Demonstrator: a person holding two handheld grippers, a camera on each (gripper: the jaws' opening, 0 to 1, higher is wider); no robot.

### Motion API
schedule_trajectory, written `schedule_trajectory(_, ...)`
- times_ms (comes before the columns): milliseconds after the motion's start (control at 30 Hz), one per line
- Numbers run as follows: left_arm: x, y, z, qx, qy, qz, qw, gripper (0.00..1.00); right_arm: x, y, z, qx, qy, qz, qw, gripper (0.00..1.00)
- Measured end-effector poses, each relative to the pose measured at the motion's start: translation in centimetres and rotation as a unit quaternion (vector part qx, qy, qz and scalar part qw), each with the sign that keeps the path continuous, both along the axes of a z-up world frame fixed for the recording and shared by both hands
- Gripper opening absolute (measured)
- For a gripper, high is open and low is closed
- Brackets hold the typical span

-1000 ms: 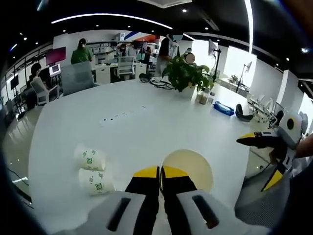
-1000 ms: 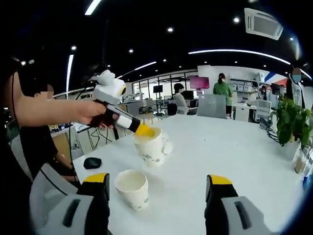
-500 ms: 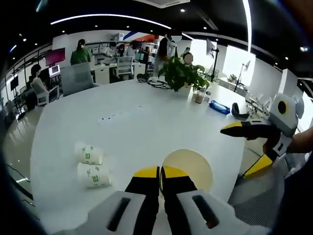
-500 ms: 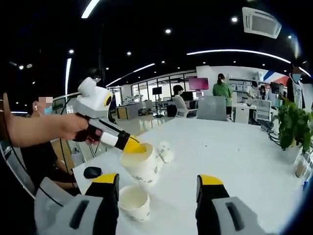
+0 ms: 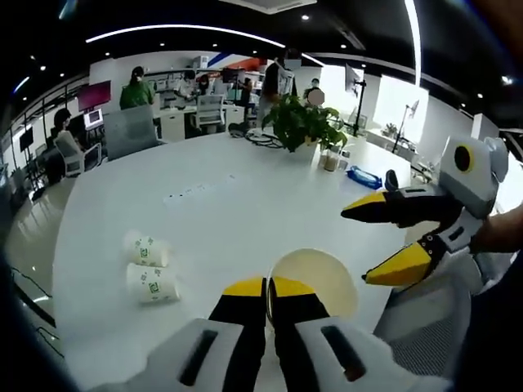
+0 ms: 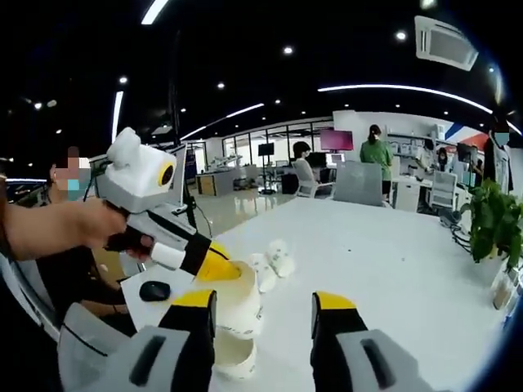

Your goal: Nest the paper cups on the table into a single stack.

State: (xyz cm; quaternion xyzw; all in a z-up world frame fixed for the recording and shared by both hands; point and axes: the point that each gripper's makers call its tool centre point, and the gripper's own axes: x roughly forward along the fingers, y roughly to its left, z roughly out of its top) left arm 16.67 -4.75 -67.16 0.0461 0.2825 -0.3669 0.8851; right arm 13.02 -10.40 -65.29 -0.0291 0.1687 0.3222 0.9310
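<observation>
Since a second ago, the right claw (image 5: 384,241) has been carried further into the left gripper view from 3 o'clock, and its jaws have been brought closer together, though a clear gap is kept between them and nothing is gripped. In the right gripper view the right claw (image 6: 263,304) is seen with its yellow tips on either side of the held cup (image 6: 237,298), which has been brought down above the upright cup (image 6: 231,362) standing on the white counter (image 6: 392,261); whether the two cups touch cannot be told.

The left claw (image 5: 267,287) is closed tight on the rim of the held cup (image 5: 315,280), whose open mouth is seen at 6 o'clock in the left gripper view. In the right gripper view the left claw (image 6: 214,265) is seen at 9 o'clock, pinching that cup's rim, with a hand (image 6: 78,233) wrapped round its handle.

Two fallen cups (image 5: 149,265) are lying on their sides just beside each other on the counter (image 5: 229,204), at 8 o'clock in the left gripper view; they are seen near the middle of the right gripper view as the fallen cups (image 6: 271,261). A potted plant (image 5: 302,122) is standing at the far edge of the counter.
</observation>
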Motion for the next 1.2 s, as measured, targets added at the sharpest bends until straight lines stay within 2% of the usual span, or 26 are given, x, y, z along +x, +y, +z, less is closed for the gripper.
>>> schedule_trajectory(233,-0.8,-0.4,0.2,0.005,-0.003,-0.007,1.0,0.0,-0.2,0.9,-0.2,-0.013,0.003,0.01,0.9999,0.32)
schedule_trajectory(467,-2.1,-1.1,0.3,0.028,-0.014,-0.024,0.9992,0.0,0.1,1.2,-0.8,-0.02,0.014,0.013,0.9996,0.25)
schedule_trajectory(867,-3.0,-1.8,0.6,0.04,-0.025,-0.042,0.998,0.0,-0.3,1.8,-1.8,-0.047,0.029,0.028,0.9981,0.12)
schedule_trajectory(967,-3.2,-2.0,0.5,0.051,-0.033,-0.05,0.9969,0.0,-0.3,1.9,-1.9,-0.051,0.032,0.031,0.9977,0.09)
schedule_trajectory(1200,-3.4,-2.0,0.6,0.048,-0.029,-0.05,0.9972,0.0,-0.4,1.7,-2.3,-0.066,0.036,0.029,0.9967,0.01)
